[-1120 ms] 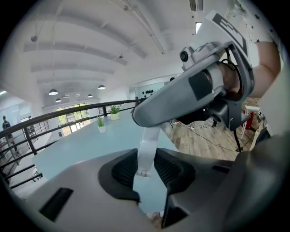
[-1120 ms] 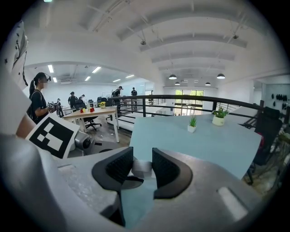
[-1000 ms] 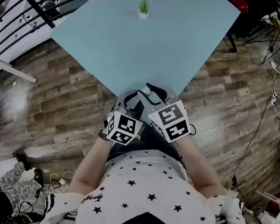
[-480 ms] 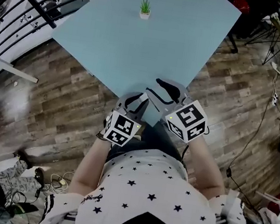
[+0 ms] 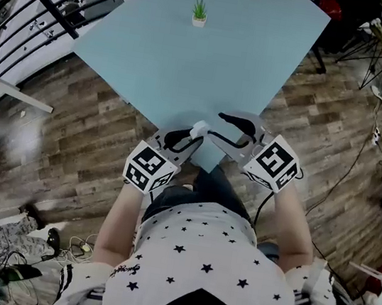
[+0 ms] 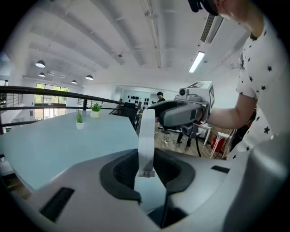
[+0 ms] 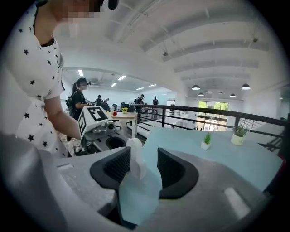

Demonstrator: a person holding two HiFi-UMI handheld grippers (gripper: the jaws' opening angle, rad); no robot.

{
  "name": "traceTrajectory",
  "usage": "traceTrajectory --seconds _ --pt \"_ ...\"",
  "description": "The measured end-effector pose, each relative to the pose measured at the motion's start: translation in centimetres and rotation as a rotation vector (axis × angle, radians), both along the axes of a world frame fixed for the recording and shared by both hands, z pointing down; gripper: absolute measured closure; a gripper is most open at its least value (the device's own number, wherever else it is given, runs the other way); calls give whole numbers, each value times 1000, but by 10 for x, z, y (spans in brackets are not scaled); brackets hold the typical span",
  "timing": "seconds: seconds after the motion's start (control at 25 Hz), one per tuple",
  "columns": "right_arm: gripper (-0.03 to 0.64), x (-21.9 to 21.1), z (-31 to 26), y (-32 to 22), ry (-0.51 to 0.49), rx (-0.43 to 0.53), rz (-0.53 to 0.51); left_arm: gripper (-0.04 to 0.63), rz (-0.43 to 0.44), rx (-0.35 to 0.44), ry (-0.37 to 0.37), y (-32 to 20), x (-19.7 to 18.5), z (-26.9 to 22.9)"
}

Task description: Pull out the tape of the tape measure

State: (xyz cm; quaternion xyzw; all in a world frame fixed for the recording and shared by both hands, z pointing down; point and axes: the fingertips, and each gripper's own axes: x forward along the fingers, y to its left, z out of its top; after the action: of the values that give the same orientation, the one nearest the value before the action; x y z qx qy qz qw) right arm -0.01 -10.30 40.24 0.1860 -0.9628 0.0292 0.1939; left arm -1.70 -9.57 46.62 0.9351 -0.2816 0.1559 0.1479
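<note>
**White tape measure clamped in the left gripper, right jaws parted beside it**

Both grippers are held close together at the lower centre of the head view, before the person's star-printed shirt and over the near corner of the matte pale blue table (image 5: 191, 62). The left gripper (image 5: 181, 140) is angled toward the upper right. The right gripper (image 5: 218, 127) is turned toward the left of the frame. Bare, bent forearms are seen behind them.

The tape measure (image 5: 199, 129), a smooth white rounded case, is clamped edge-on between the left gripper's dark ribbed pads, with a small tab (image 6: 146, 172) at its lower end. The right gripper's jaws have just been opening and stand apart. The white case is seen against the pad at the left of the right gripper view, and the other pad is clear of it. The gripper bodies are matte grey plastic.
</note>
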Motion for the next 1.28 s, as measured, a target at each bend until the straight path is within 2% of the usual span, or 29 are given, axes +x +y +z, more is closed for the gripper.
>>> traceTrajectory --seconds 0.36,0.6,0.76,1.0,1.28 --pt "446 -15 4 25 -1 -101 -255 500 184 -11 76 20 15 -25" --pt "472 -20 6 37 -36 -178 -345 500 235 -11 57 29 21 -28" --pt "490 -18 9 37 -25 -159 -345 491 211 -29 61 28 19 -24" --pt "514 -12 5 29 -44 -138 -275 454 124 -15 64 18 15 -25" --pt "514 0 -8 18 -136 -163 -166 403 36 -25 97 8 4 -28"
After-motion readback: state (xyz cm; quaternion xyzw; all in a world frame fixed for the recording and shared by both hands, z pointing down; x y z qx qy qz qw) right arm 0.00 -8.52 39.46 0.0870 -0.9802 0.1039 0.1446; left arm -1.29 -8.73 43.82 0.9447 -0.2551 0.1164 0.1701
